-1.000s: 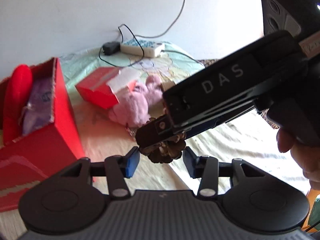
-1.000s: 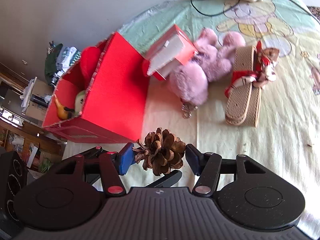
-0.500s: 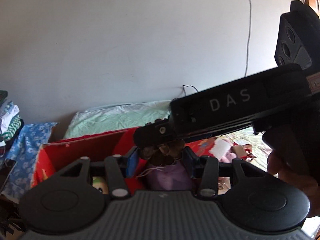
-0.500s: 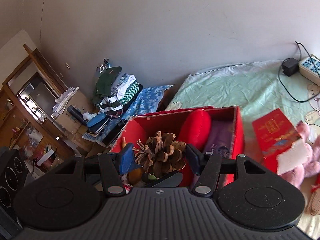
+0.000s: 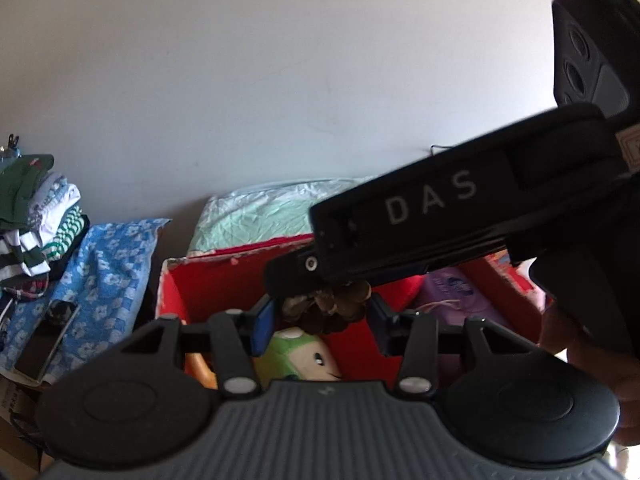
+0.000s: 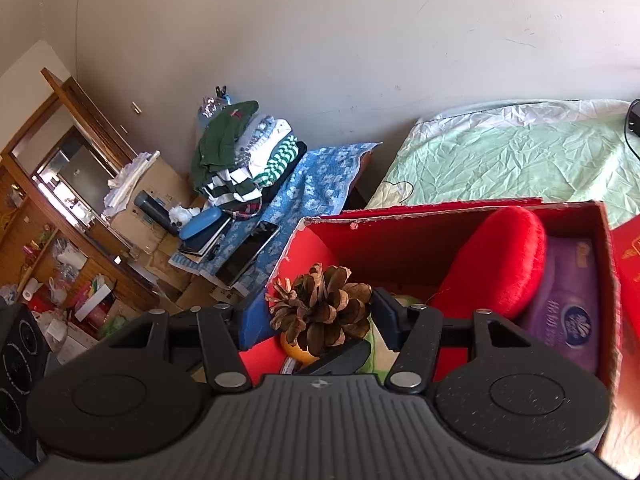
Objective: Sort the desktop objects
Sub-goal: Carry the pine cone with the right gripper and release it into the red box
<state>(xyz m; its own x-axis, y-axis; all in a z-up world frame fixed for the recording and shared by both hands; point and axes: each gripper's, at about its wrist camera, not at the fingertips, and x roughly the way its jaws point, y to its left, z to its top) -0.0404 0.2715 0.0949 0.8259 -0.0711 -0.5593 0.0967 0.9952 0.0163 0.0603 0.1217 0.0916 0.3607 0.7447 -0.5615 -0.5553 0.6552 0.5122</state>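
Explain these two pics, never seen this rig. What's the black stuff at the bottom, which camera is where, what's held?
No robot here: a person holds a two-finger gripper in each hand, each with a fisheye camera looking along its fingers. The black ribbed shape at the bottom of each picture is that gripper's own body.

Right wrist view: the right gripper carries a pinecone between its fingers over an open red box. In the box lie a red cushion, a purple tissue pack and a green toy, mostly hidden.

Left wrist view: the left gripper is open and empty. The black bar marked DAS is the right gripper seen from the side, the pinecone under it. Folded clothes sit behind.
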